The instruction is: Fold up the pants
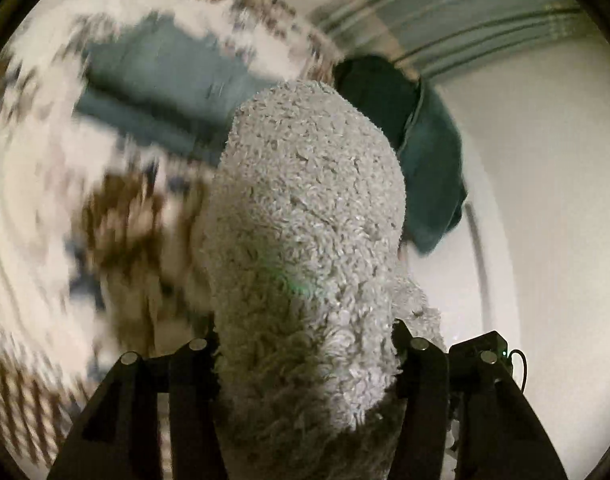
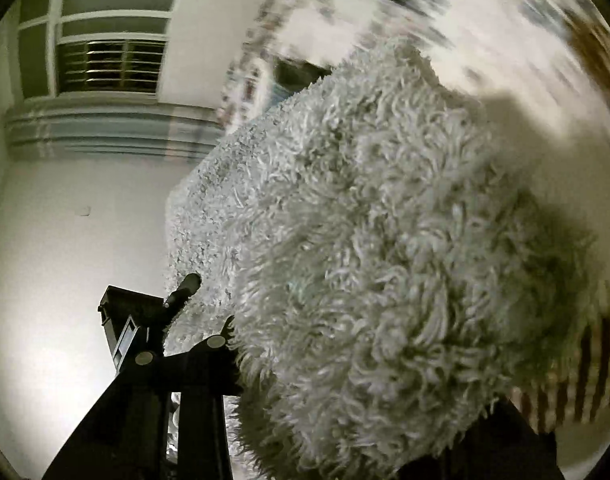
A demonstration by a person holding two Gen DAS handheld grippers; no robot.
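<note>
The pants are pale grey-white fluffy fleece. In the left wrist view a thick bunch of them (image 1: pixel 309 232) rises from between the fingers of my left gripper (image 1: pixel 305 356), which is shut on them and holds them up in the air. In the right wrist view the same shaggy fabric (image 2: pixel 385 260) fills the middle and right and hangs over my right gripper (image 2: pixel 305 360), which is shut on it. Its right finger is hidden under the fleece. The background is motion-blurred.
A bedspread (image 1: pixel 65 184) with a white, brown and blue pattern lies below. Folded teal clothes (image 1: pixel 157 80) lie on it and a dark teal garment (image 1: pixel 429 168) lies at its edge. A white wall (image 2: pixel 65 216) and a window (image 2: pixel 105 60) stand behind.
</note>
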